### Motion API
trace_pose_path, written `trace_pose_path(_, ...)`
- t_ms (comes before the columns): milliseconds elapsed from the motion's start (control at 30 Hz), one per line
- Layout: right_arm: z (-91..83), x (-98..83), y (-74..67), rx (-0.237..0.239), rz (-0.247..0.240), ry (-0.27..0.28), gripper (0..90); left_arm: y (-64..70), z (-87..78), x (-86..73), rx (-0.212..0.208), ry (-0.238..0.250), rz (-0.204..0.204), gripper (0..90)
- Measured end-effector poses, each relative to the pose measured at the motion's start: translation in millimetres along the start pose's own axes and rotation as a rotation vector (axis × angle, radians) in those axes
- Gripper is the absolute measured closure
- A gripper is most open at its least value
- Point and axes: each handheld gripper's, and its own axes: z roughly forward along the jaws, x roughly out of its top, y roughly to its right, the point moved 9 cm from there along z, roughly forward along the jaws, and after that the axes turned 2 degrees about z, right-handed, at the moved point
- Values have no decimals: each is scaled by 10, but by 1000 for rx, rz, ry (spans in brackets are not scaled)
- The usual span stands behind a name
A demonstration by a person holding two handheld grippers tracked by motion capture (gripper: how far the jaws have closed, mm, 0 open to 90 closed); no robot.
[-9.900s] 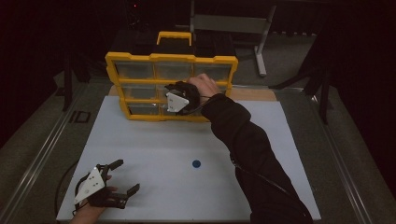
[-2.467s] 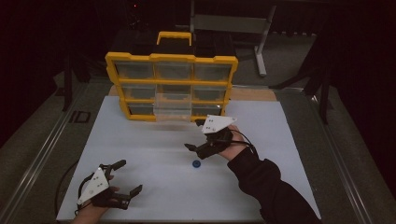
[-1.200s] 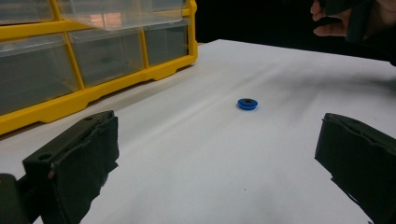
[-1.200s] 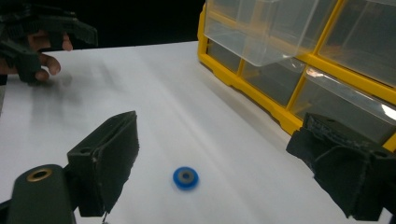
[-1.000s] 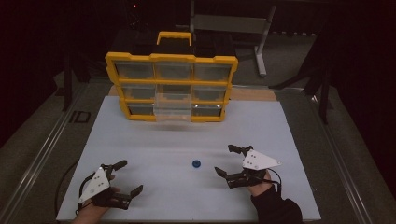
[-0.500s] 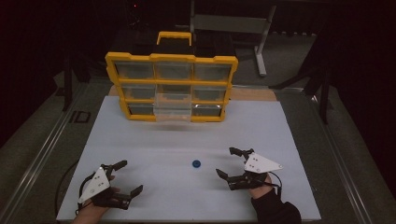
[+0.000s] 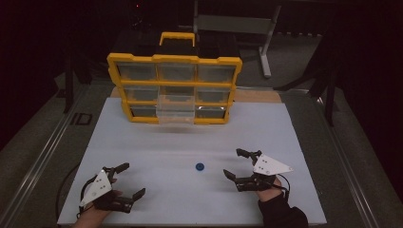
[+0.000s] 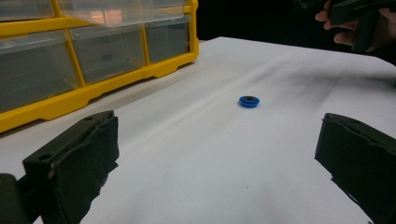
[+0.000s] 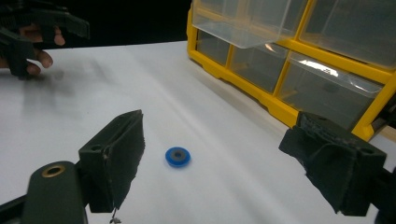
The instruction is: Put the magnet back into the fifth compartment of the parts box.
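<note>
- High view: blue washer [image 7: 199, 166] lies flat on the white table [image 7: 157, 142], toward the near edge, about mid-width, between the two grippers and touching neither.
- Right gripper [image 7: 242, 164] sits near the near-right corner, jaws wide open, empty, aimed at the washer – looks staged for a pick.
- Left gripper [image 7: 127, 180] rests at the near-left corner, jaws wide open, nothing held; reads as parked, out of the way.
- Bin rack [image 7: 174, 88] stands at the far edge. One clear drawer [image 7: 176, 108], middle column, is pulled out – likely the washer's destination, left open so one gripper can drop it in.
- Right gripper view: washer [image 9: 178, 157] sits between the jaw lines but ahead of the pads; needs a short advance before closing.
- Thin, flat part: pinch by the rim, low to the table.
</note>
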Motion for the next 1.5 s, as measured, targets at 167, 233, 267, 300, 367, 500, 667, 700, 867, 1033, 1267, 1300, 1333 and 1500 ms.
trace_pose_path(167, -4, -10, -19, -5, -10, -1, 139, 0, 4, -9, -6, -8, -8, 0)
trace_pose_path(233, -12, -9, -24, 3, 14, 3, 133, -2, 4, -4, -11, -6, -17, 0)
trace_pose_path(267, -15, -10, -20, 1, 19, 2, 132, -3, 3, 1, -15, -6, -19, 0)
trace_pose_path(300, -20, -10, -21, 2, 24, 4, 132, -4, 0, 8, -17, -6, -21, 0)
trace_pose_path(367, -32, -10, -30, 4, 23, 3, 129, -7, -8, 33, -20, -1, -26, 0)
trace_pose_path(500, -51, 1, -46, 5, 23, 6, 128, -11, -16, 94, -26, 10, -52, 0)
trace_pose_path(667, -74, 28, -64, 4, 10, 12, 128, 18, 1, 201, -50, -2, -35, 0)
trace_pose_path(700, -80, 32, -63, 2, 11, 13, 128, 29, 1, 241, -63, 1, -34, 0)
trace_pose_path(867, -101, 53, -48, -9, 9, 21, 130, 17, 5, 410, -88, -1, -18, 0)
trace_pose_path(1033, -123, 74, -38, -7, 17, 31, 129, 0, 36, 559, -91, -9, -12, 0)
trace_pose_path(1267, -131, 87, -41, -1, 15, 36, 130, 51, 94, 822, -152, -27, -11, 0)
trace_pose_path(1300, -133, 91, -37, -7, 13, 38, 130, 62, 104, 856, -170, -32, -13, 0)
trace_pose_path(1333, -135, 92, -37, -6, 12, 37, 130, 70, 112, 881, -179, -32, -12, 0)
trace_pose_path(1500, -144, 105, -29, -6, 18, 44, 129, 106, 195, 1059, -232, -19, 7, 0)
